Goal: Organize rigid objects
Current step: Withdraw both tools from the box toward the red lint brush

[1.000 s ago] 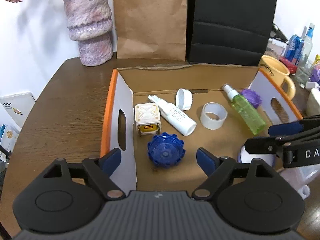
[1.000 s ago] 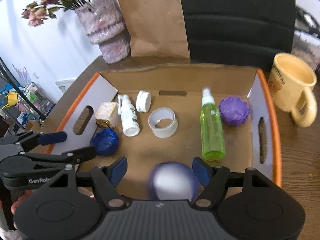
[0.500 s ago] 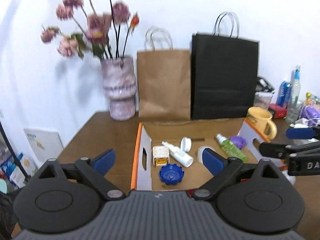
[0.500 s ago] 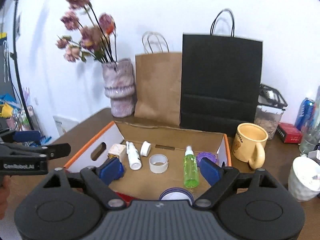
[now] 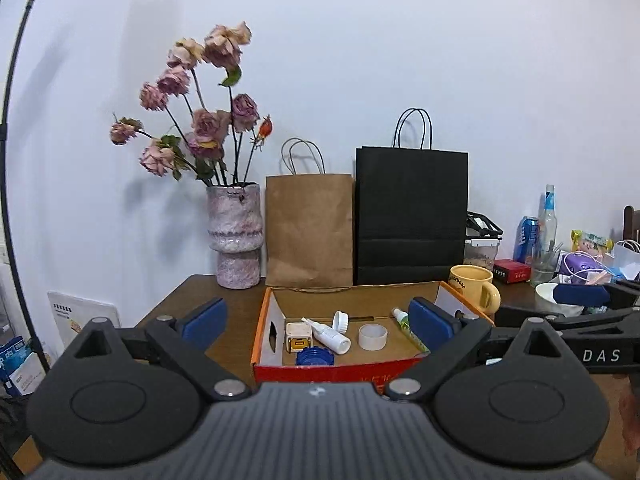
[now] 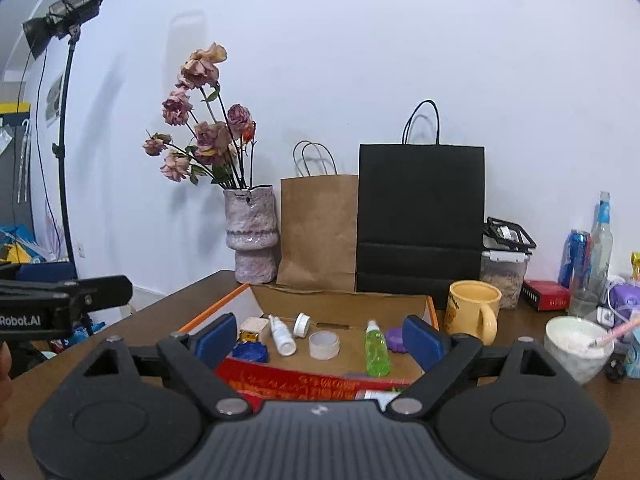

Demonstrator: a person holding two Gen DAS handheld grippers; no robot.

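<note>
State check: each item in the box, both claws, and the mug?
Left claw: opening, nothing between the pads.
Right claw: opening, nothing between the pads.
Green spray bottle: lying down, capped.
White spray bottle: lying down.
Tape roll: flat, hole up.
Yellow mug: upright, outside the box.

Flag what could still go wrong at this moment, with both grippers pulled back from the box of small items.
1. The left gripper and right gripper are empty, jaws opening; the right one sits close beside the left, so the next reach could clash.
2. The green spray bottle and white spray bottle lie on their sides in the cardboard box and could roll if it is bumped.
3. The yellow mug stands just outside the box's right wall.
</note>
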